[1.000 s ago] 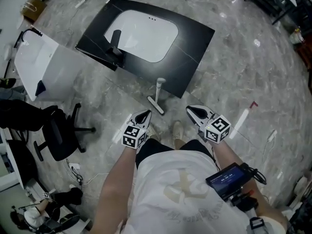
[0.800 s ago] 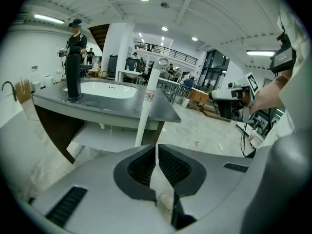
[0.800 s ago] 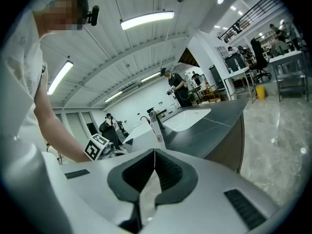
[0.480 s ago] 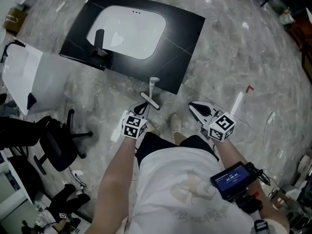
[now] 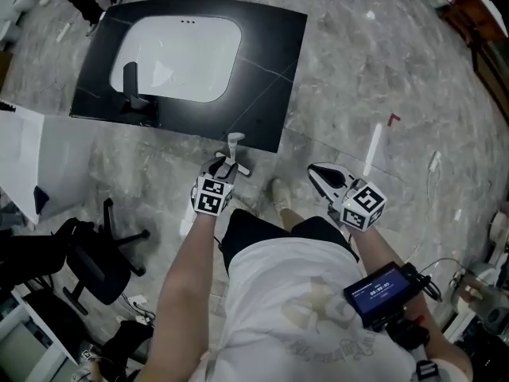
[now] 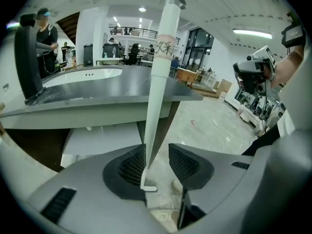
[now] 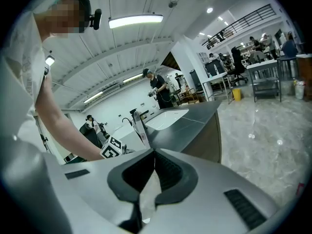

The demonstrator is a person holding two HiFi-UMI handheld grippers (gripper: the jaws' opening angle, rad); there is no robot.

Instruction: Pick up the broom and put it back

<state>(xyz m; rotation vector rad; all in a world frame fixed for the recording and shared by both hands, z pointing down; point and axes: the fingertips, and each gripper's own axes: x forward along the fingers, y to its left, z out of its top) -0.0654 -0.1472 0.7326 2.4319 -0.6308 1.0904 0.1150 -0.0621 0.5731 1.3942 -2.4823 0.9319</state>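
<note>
Beside the counter's near edge, broom: the broom (image 5: 235, 142) stands nearly upright on the floor, just in front of the dark counter (image 5: 274, 62) with its white sink (image 5: 179, 50).
Left gripper: the left gripper (image 5: 222, 169) is at the broom; in the left gripper view the white handle (image 6: 158, 77) rises between the parted jaws of the gripper (image 6: 157, 153), close by the left pad, with a clear gap to the right pad.
Right gripper: the right gripper (image 5: 317, 173) is held well right of the broom, its jaws (image 7: 153, 156) closed together with nothing between them.
Hidden or unclear: in the head view the left gripper covers the broom's lower end. Whether the handle touches the left pad cannot be told. The counter's far left is cut off by the picture edge.
Other things: a black faucet (image 5: 131, 82) on the counter, an office chair (image 5: 99, 265) near left, a screen device (image 5: 374, 291) on the right forearm.
Change: a second ago the left gripper was well short of the broom; half a second ago its tip was just reaching the broom's foot; now the handle is inside its jaws. The right gripper has barely moved and stays closed.
</note>
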